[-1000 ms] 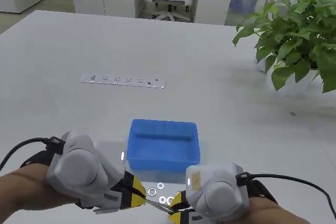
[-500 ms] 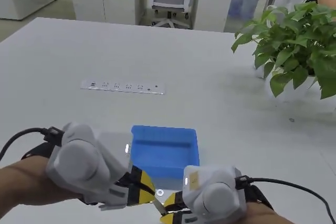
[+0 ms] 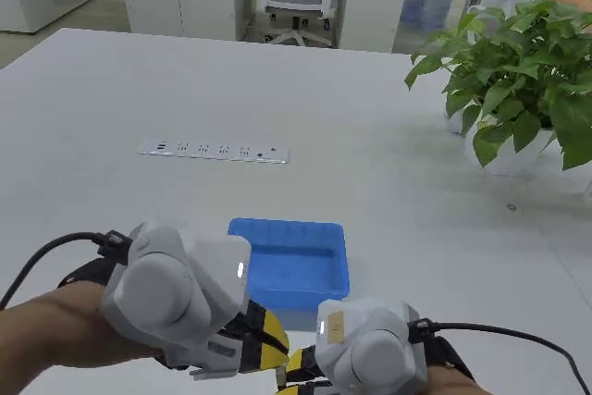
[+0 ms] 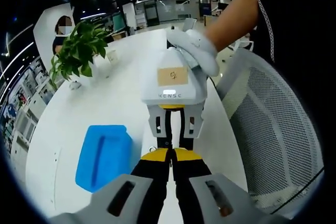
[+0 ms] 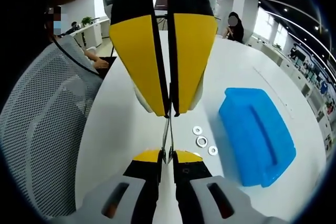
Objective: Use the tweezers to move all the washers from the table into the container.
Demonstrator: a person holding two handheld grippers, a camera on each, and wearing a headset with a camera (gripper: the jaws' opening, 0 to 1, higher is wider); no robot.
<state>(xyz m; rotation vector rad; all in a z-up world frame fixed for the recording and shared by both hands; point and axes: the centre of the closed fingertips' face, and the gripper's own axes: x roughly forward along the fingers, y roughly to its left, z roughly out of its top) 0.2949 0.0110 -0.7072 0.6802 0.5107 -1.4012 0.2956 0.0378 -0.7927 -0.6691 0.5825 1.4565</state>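
- Washers (image 5: 202, 141) — three, lying flat on the table (image 5: 118, 129) in a short row just beside the blue container (image 5: 260, 135), none touching it, as seen in the right gripper view.
- In the head view, the part of the container's inside that is on show holds no washer, so I'd judge no transfer is done yet.
- Slim metal tweezers (image 5: 167, 135) span between the two grippers, which face each other tip to tip above the table.
- Right gripper (image 5: 168, 156): jaws all but closed, pinching one end of the tweezers.
- Left gripper (image 5: 169, 113): yellow jaws drawn together on the other end. How firm that pinch is I cannot tell.
- Step in hand, my read: sorting out the tweezers grip, pre-pick. No washer sits between the tips.
- Next move calls for one gripper to own the tweezers with the tips free — then lower onto the nearest washer, squeeze its edge, lift and carry it over the container rim.
- Risk: thin flat washers may slip out of the tips.
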